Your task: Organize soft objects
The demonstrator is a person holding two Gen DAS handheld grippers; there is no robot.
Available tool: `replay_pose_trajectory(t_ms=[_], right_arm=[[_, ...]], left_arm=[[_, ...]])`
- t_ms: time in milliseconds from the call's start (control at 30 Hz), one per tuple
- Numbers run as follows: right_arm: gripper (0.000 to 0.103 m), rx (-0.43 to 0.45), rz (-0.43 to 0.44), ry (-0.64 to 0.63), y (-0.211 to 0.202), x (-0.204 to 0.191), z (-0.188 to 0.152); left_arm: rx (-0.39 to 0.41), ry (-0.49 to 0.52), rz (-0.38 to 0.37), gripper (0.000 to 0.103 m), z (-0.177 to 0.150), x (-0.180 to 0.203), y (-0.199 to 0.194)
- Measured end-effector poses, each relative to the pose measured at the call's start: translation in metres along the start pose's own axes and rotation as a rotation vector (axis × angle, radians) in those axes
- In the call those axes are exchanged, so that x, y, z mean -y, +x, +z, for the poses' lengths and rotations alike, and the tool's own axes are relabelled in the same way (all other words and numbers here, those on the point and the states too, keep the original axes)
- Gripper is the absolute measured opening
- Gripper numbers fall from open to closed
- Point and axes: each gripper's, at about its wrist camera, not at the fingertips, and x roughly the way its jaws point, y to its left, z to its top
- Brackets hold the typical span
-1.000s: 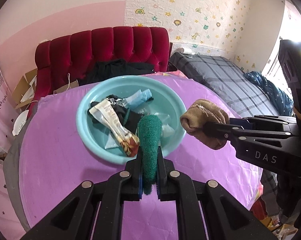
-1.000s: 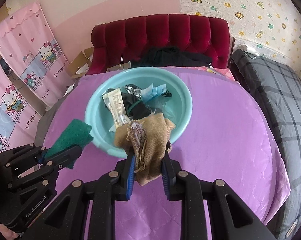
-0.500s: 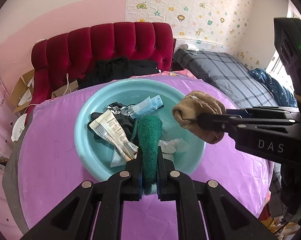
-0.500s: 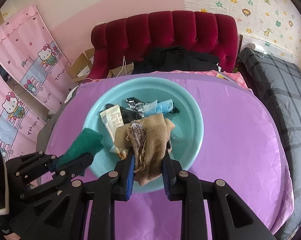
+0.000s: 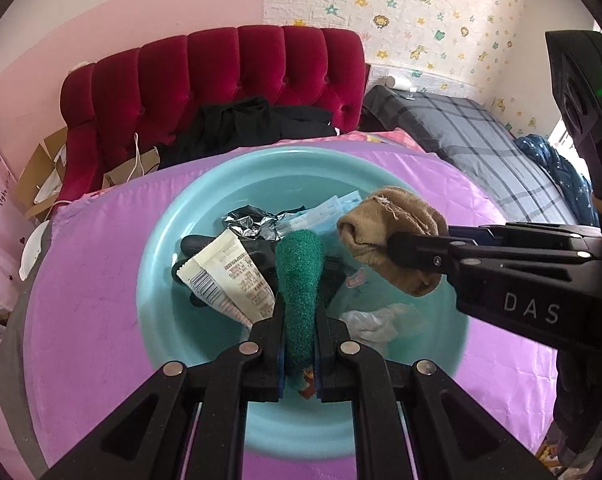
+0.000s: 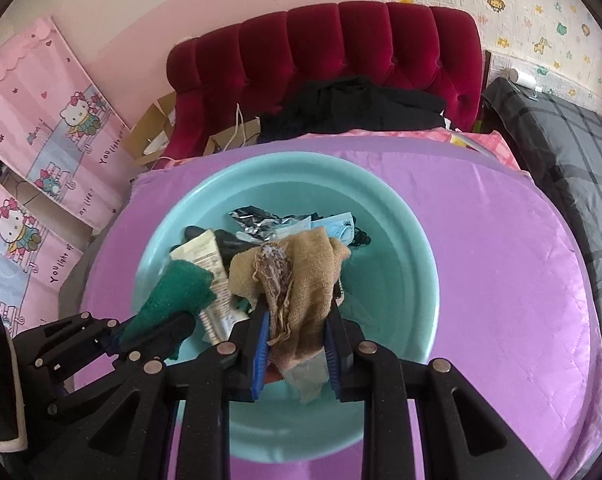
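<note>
My left gripper [image 5: 299, 312] is shut on a green fuzzy sock [image 5: 300, 276] and holds it above the light blue basin [image 5: 161, 280]. My right gripper [image 6: 297, 312] is shut on a tan knitted sock [image 6: 305, 276], also above the basin [image 6: 401, 280]. In the left wrist view the tan sock [image 5: 393, 236] hangs right of the green one. In the right wrist view the green sock [image 6: 173, 292] shows at the left. The basin holds a white tube [image 5: 229, 276], black cloth, a foil wrapper [image 5: 249, 220] and a blue mask [image 5: 333, 208].
The basin stands on a round table with a purple quilted cover [image 6: 501, 260]. Behind it is a red tufted sofa [image 6: 341, 48] with black clothes [image 6: 353, 108]. A grey plaid bed [image 5: 481, 144] lies at the right. Pink cartoon panels [image 6: 49, 120] lean at the left.
Both grippers have moved forward with their socks, from the basin's near rim to over its inside. Both grips are unchanged.
</note>
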Motion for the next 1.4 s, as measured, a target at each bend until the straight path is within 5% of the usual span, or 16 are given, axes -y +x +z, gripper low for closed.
replay_pose_trajectory(t_ms=[400,833,1000,1033,1067,1133,1200,1300,1400], right_arm=[[0.026,-0.052,-0.013,0.035,0.053,0.018,0.014],[0.032,-0.063,-0.017,0.046,0.064,0.024,0.014],[0.041,-0.047,-0.004,0.039,0.055,0.020,0.013],[0.043,-0.050,0.000,0.038,0.053,0.020,0.013],[0.050,-0.047,0.004,0.039,0.051,0.019,0.012],[0.057,-0.031,0.017,0.039,0.044,0.018,0.011],[0.079,-0.007,0.014,0.034,0.038,0.016,0.011],[0.101,0.012,-0.025,0.027,0.033,0.015,0.012],[0.103,0.015,-0.068,0.018,0.032,0.015,0.011]], left_arm=[[-0.055,-0.004,0.013,0.010,0.004,-0.004,0.048],[-0.045,0.018,0.035,0.011,0.007,-0.001,0.052],[-0.027,0.022,0.070,0.024,0.005,-0.001,0.045],[-0.023,0.022,0.076,0.035,0.005,-0.001,0.044],[-0.019,0.017,0.077,0.058,0.005,-0.002,0.042],[-0.004,0.003,0.073,0.088,0.005,-0.003,0.038],[0.019,-0.005,0.101,0.093,0.005,-0.004,0.033],[0.022,-0.015,0.128,0.103,0.004,-0.006,0.031],[0.019,-0.014,0.147,0.103,0.003,-0.007,0.030]])
